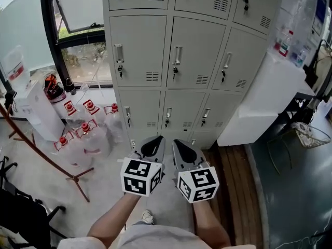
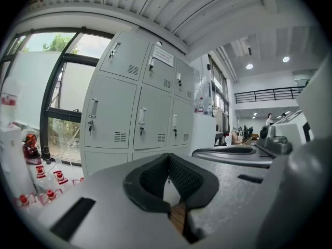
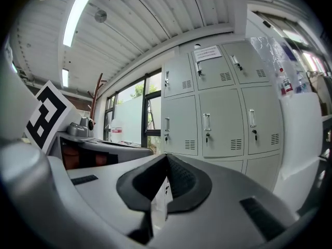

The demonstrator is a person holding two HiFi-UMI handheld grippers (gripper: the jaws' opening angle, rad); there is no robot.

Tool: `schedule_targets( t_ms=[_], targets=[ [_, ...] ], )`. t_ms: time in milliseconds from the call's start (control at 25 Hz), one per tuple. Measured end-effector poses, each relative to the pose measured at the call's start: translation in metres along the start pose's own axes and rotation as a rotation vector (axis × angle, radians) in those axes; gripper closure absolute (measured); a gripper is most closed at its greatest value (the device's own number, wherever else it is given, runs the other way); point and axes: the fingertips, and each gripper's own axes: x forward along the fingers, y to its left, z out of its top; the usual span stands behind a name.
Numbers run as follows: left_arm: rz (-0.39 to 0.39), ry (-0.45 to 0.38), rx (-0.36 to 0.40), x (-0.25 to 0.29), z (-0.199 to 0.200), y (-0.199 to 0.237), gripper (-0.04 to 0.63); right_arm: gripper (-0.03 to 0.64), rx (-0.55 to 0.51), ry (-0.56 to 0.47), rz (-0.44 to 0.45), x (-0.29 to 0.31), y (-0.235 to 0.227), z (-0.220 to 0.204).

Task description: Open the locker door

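Head view: left gripper [image 1: 154, 139] and right gripper [image 1: 180, 142] sit side by side at 6 o'clock, close but not touching. Both aim toward 12 at the locker bank [image 1: 171, 51], and neither touches it.

Left gripper view: the left gripper [image 2: 167, 155] has its tongs together at the tips, with nothing between them and only a slit of background behind the pads. Right gripper view: the right gripper [image 3: 166, 156] has its tongs closed too, also empty.

Locker bank fills 11 to 1 o'clock, and every door in view is shut. The middle door [image 1: 192, 53] has its handle at the left edge, with a key hanging below.
- Top row is cut off by the frame edge at 12.
- Bottom row is partly hidden behind the two grippers.
- Right column is partly covered by a white cabinet [image 1: 264, 97] at 2 o'clock.
- Cannot tell which door is the target.
- Paper label [image 3: 207, 52] on a top door is too small to read.

Floor at 9 to 10 o'clock: water bottles [image 1: 85, 131] with red caps, see-through, so the count is unclear. The wooden coat stand [image 1: 52, 160] has its top cut off at the left edge. The wire basket [image 1: 309, 135] at 3 o'clock is clipped by the frame. A shoe [image 1: 148, 217] shows between the forearms at 6, only its toe. A far person [image 2: 268, 119] at 3 in the left gripper view is too small to make out.
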Motion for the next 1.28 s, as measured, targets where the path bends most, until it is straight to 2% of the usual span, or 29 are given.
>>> schedule_targets(
  t_ms=[360,920,1280],
  targets=[
    [-0.045,0.011,-0.001,0.024,0.009,0.064,0.589,0.615,-0.003,-0.005,-0.033,0.067,0.009,0.010],
    [-0.088,0.010,0.015,0.068,0.018,0.089,0.589,0.615,-0.015,-0.043,-0.060,0.112,-0.018,0.024],
    [-0.058,-0.003,0.029,0.120,0.032,0.117,0.589,0.615,-0.025,-0.072,-0.036,0.161,-0.058,0.035]
  ],
)
